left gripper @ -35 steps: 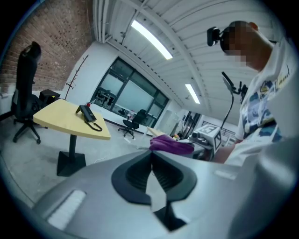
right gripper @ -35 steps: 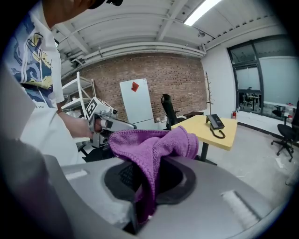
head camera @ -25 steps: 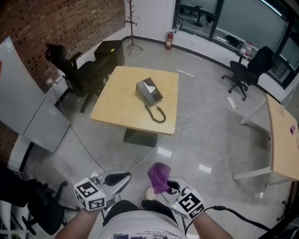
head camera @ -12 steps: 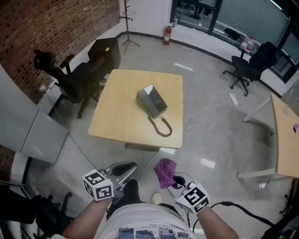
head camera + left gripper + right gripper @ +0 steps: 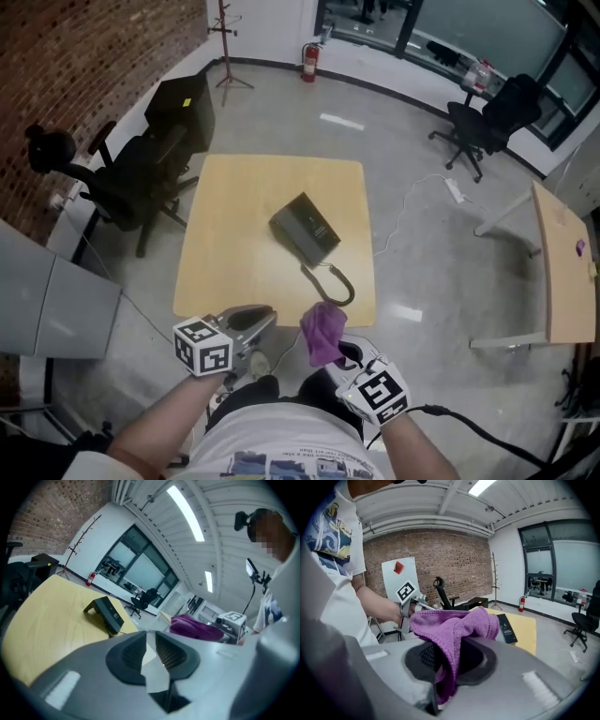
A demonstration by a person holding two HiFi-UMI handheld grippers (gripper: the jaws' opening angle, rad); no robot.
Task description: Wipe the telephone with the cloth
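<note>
The black telephone [image 5: 305,228] lies on the square wooden table [image 5: 225,225], and its coiled cord [image 5: 330,281] trails toward the near edge. My right gripper [image 5: 345,351] is shut on a purple cloth [image 5: 322,333] that hangs bunched over its jaws, just short of the table's near edge. In the right gripper view the cloth [image 5: 454,625] drapes between the pads, with the telephone [image 5: 505,627] beyond it. To the cloth's left my left gripper [image 5: 266,318] holds nothing. Its jaws have just been opening and now stand slightly apart [image 5: 151,641]. The telephone [image 5: 107,612] is ahead of it.
A black office chair [image 5: 112,183] and a dark cabinet [image 5: 183,108] stand left of the table. Another chair [image 5: 487,117] is at the far right, a second wooden table [image 5: 562,262] at the right edge. A white cable [image 5: 412,202] runs over the floor.
Both grippers have moved forward from the open floor up to the table's near edge. The table and telephone are closer. The left jaws have parted a little.
</note>
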